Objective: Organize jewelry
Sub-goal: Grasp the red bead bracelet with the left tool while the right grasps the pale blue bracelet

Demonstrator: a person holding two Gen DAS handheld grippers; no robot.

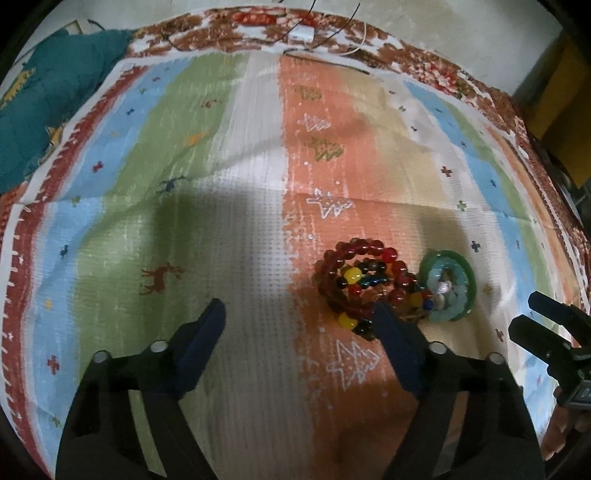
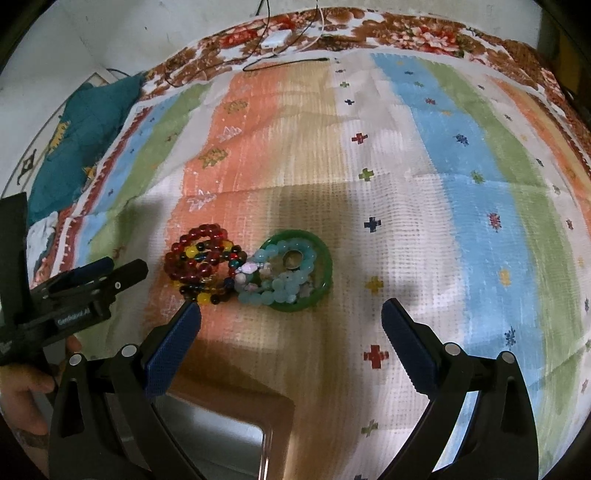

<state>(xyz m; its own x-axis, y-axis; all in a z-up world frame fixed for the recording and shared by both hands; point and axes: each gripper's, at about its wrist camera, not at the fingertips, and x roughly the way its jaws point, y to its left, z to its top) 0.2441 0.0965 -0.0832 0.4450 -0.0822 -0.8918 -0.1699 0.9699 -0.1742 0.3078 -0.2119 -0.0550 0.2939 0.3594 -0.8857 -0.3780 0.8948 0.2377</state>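
A pile of red, yellow and dark beaded bracelets (image 1: 360, 286) (image 2: 201, 264) lies on the striped mat. Beside it a green bangle (image 1: 463, 280) (image 2: 321, 273) rings pale blue beaded bracelets (image 2: 284, 282) and a small metal ring (image 2: 292, 258). My left gripper (image 1: 299, 314) is open, its right finger just in front of the red beads; it also shows in the right wrist view (image 2: 96, 273). My right gripper (image 2: 291, 315) is open, just short of the bangle; it also shows in the left wrist view (image 1: 532, 314). Both are empty.
A clear plastic box (image 2: 229, 432) sits below my right gripper at the near edge. The striped mat (image 1: 236, 147) lies on a floral cloth (image 2: 424, 33). A teal cloth (image 1: 48, 96) is at the far left. A white charger and cables (image 1: 301, 35) lie at the back.
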